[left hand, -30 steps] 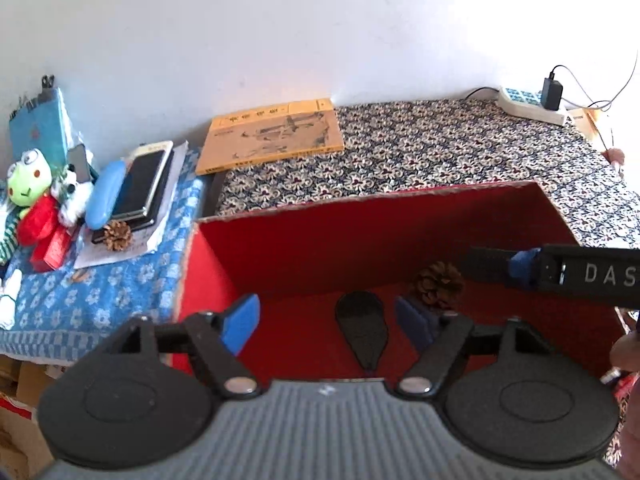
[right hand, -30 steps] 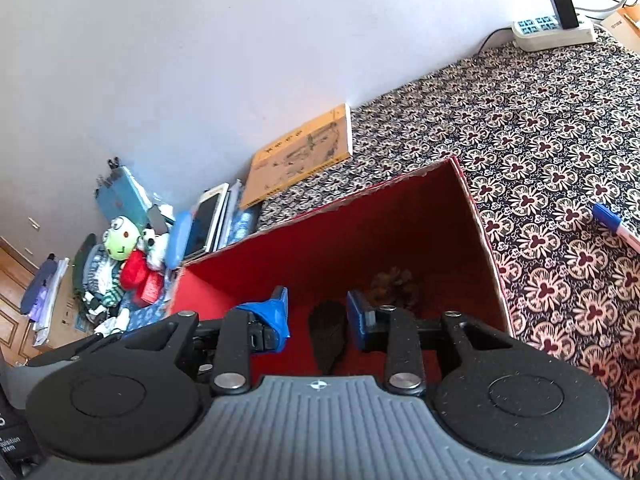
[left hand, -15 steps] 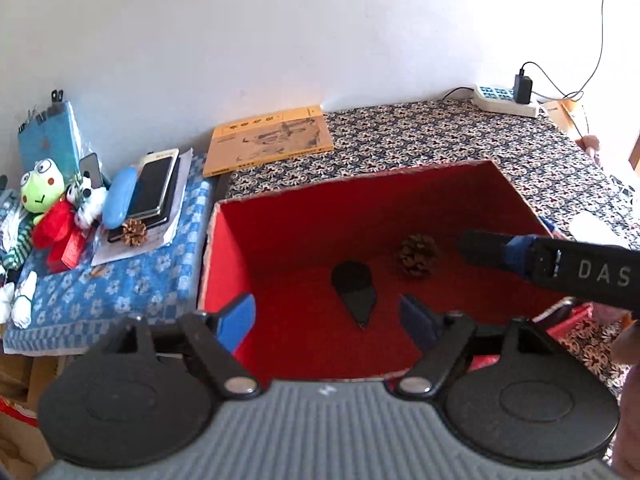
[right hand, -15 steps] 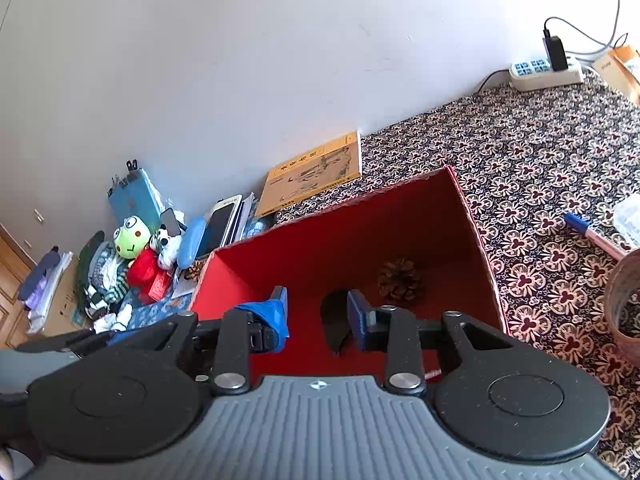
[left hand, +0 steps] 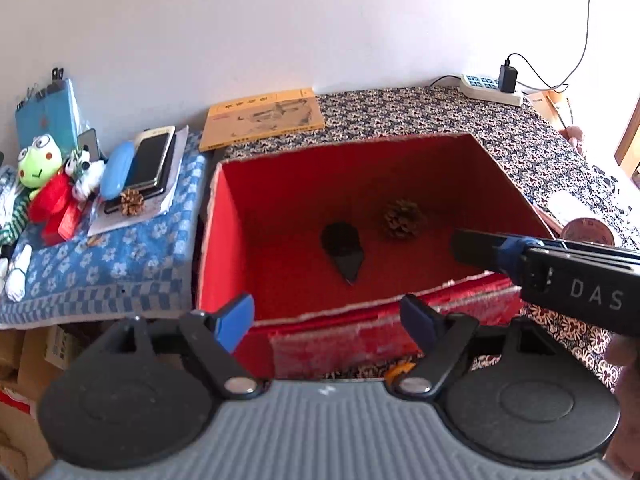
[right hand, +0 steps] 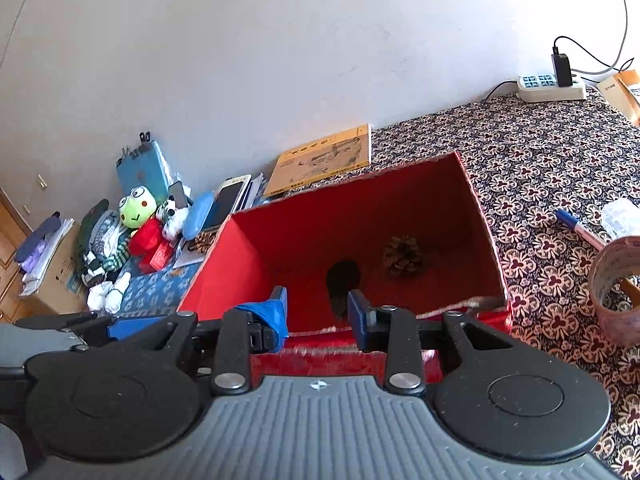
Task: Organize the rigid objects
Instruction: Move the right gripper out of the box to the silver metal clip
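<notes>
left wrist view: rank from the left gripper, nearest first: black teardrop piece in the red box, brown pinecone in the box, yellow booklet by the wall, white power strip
1. Black teardrop piece, box floor, centre.
2. Brown pinecone, just behind it, right.
3. Yellow booklet, beyond the red box, against the wall.
4. White power strip, far right corner.

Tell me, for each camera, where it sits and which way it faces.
Left wrist: on the left gripper, facing down into the red box; the right gripper enters from the right.
Right wrist: on the right gripper, facing the same box from its right; nothing held.
Shared: pine cone and black teardrop piece inside.
</notes>
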